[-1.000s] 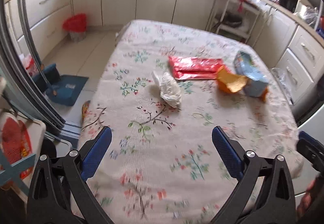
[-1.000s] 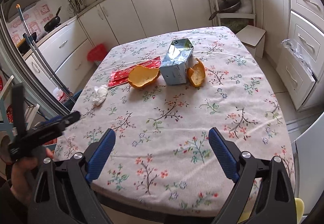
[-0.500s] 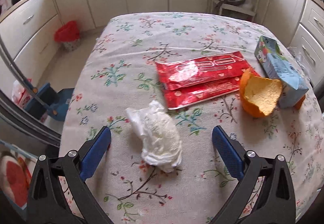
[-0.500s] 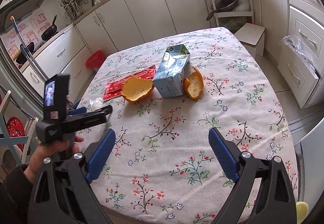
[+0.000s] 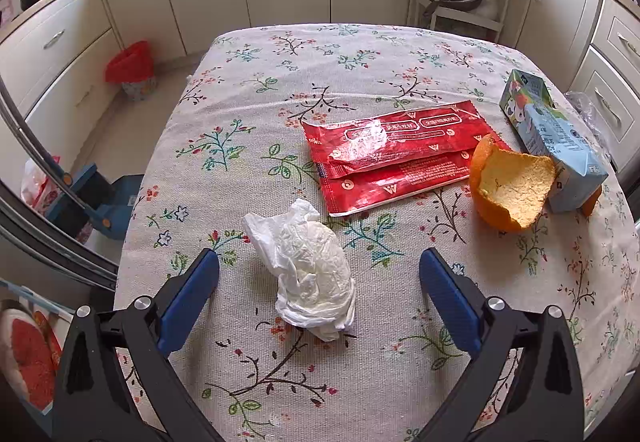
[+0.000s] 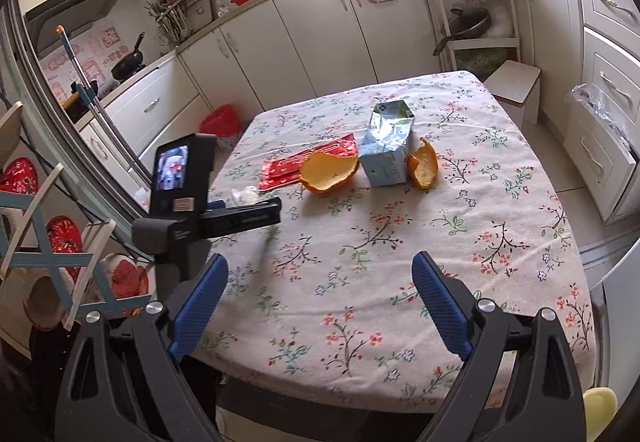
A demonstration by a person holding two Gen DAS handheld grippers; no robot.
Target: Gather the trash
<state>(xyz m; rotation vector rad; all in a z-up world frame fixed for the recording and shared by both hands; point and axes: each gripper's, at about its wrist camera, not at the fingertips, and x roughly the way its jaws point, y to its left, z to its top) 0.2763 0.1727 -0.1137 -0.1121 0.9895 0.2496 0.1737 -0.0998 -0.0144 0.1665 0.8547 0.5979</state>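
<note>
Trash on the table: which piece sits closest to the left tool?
The crumpled white tissue. It lies right between the open left tool's fingers, while the red wrappers, orange peel and carton lie farther back.

At three o'clock in the left wrist view, the carton [image 5: 560, 146] hides most of a second orange peel [image 5: 592, 202]. In the right wrist view, the tissue [image 6: 246, 195] is too small to make out, and the left gripper's fingers are hidden behind its body.

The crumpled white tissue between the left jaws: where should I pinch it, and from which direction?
Pinch the crumpled white tissue across its bulging middle, coming straight down and forward with the open left gripper. The wad lies lengthwise along the approach, so its narrower width fits between the fingers; avoid the thin far flap.
</note>
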